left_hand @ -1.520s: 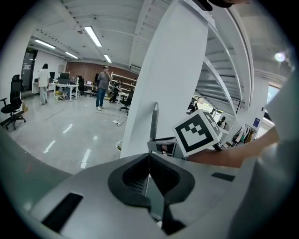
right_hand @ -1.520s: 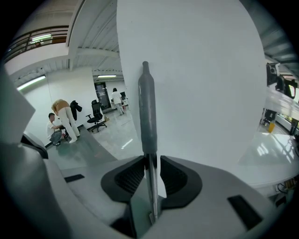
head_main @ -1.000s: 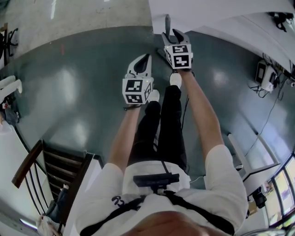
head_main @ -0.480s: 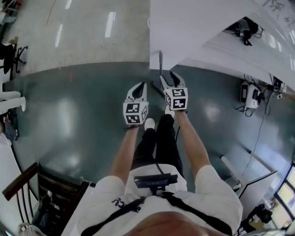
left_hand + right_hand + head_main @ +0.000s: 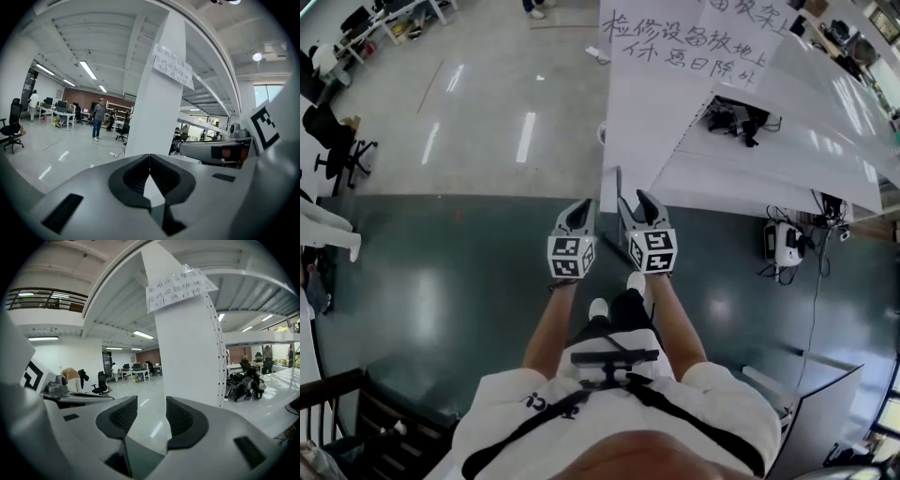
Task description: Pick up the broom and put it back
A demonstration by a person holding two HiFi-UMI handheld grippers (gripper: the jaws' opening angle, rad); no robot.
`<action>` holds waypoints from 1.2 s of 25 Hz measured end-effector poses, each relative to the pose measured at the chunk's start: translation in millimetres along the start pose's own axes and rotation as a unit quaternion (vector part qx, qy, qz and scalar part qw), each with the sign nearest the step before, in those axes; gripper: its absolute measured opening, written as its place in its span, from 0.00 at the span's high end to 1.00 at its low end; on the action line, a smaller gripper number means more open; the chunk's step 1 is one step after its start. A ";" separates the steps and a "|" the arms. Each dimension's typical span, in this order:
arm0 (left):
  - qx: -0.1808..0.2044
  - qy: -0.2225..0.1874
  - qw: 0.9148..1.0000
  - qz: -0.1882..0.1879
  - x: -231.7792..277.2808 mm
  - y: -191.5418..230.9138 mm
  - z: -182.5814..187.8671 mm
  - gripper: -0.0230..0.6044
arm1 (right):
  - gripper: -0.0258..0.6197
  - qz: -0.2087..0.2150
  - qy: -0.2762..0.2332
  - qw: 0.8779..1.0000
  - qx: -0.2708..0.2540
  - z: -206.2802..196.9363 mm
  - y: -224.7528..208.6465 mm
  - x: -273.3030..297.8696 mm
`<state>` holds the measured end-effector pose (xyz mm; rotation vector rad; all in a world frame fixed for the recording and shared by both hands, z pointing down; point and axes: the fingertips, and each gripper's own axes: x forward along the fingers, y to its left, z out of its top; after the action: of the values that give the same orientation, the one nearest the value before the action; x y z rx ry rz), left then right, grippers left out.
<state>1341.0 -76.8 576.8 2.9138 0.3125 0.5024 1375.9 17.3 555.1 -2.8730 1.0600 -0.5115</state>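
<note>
A thin grey pole (image 5: 619,185), apparently the broom's handle, stands upright against the corner of the white pillar (image 5: 652,112); its head is hidden behind my right gripper. That right gripper (image 5: 636,204) hovers just right of the pole, its jaws open with only floor showing between them (image 5: 151,401). My left gripper (image 5: 580,214) is raised beside it on the left. Its pads meet at the tips with nothing held (image 5: 149,157). Both point at the pillar (image 5: 154,117), which carries a handwritten paper sign (image 5: 178,287).
A white shelf with black gear (image 5: 736,117) runs right of the pillar. A small device with cables (image 5: 783,244) lies on the dark floor at right. Office chairs (image 5: 333,141) stand far left, a wooden railing (image 5: 337,394) at bottom left. A person (image 5: 98,117) stands far off.
Both grippers have risen and sit closer together in front of the pillar. The head view has swung upward, so the pillar's sign and the far pale floor now show.
</note>
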 end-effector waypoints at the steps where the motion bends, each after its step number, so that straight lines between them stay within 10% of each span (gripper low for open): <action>1: 0.005 -0.012 1.000 0.000 -8.2 -3.5 15.0 0.94 | 0.65 0.001 -0.014 1.000 -0.006 15.0 7.6 -10.3; 11: 0.039 -0.085 0.995 -0.019 -80.2 -47.3 98.6 0.94 | 0.95 -0.006 -0.127 0.992 -0.018 110.8 53.3 -102.8; 30: 0.063 -0.113 0.991 -0.025 -113.7 -90.5 102.9 0.94 | 0.95 -0.068 -0.155 0.985 -0.008 112.7 48.4 -145.1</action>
<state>1255.9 -29.3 427.8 3.0361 0.3956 0.1459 1277.9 63.9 399.0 -2.9216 0.8270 -0.0516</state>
